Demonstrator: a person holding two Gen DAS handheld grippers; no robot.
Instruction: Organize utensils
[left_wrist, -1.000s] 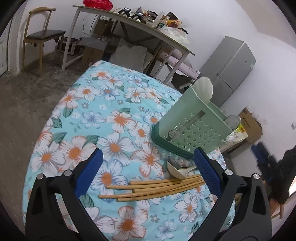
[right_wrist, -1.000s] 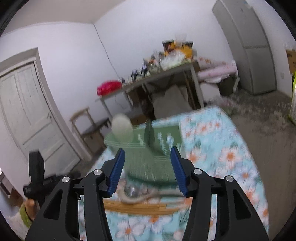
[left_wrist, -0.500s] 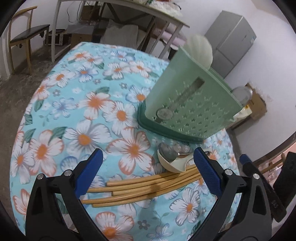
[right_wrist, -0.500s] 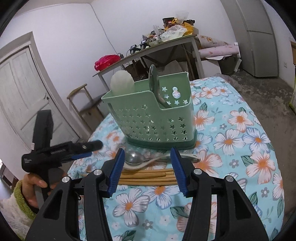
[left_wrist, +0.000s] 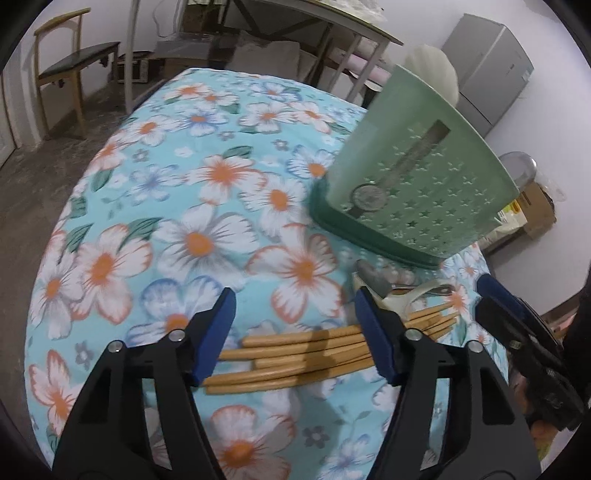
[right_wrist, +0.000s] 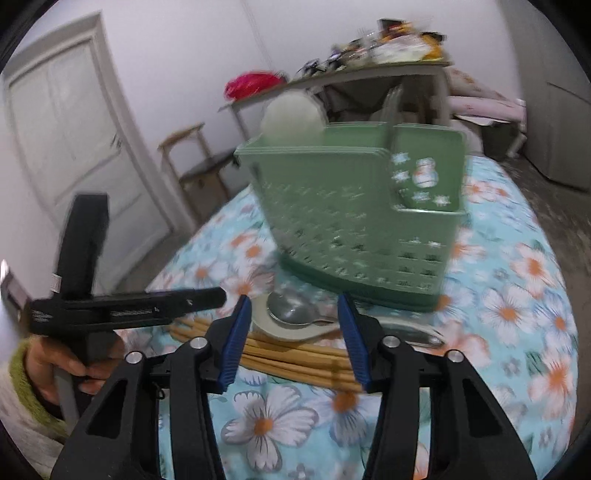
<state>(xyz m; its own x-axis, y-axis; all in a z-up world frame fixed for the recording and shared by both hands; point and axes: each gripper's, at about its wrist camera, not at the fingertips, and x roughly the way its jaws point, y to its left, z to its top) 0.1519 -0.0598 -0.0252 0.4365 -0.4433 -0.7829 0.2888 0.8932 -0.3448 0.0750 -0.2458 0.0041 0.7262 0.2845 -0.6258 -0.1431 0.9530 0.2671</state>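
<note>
Left wrist view has the left gripper (left_wrist: 295, 332) low over the bundle of wooden chopsticks (left_wrist: 295, 356), its jaws closing with the sticks between them but not yet pinched. The loose bundle could fan out or roll, so only some sticks get caught. Right wrist view shows the right gripper (right_wrist: 293, 336) also closing, empty, over the same chopsticks and the white spoon (right_wrist: 284, 328) nesting a metal spoon (right_wrist: 291, 312); both tools crowding one spot risks a clash. Just beyond, the green utensil caddy (right_wrist: 354, 221) could be nudged.
</note>
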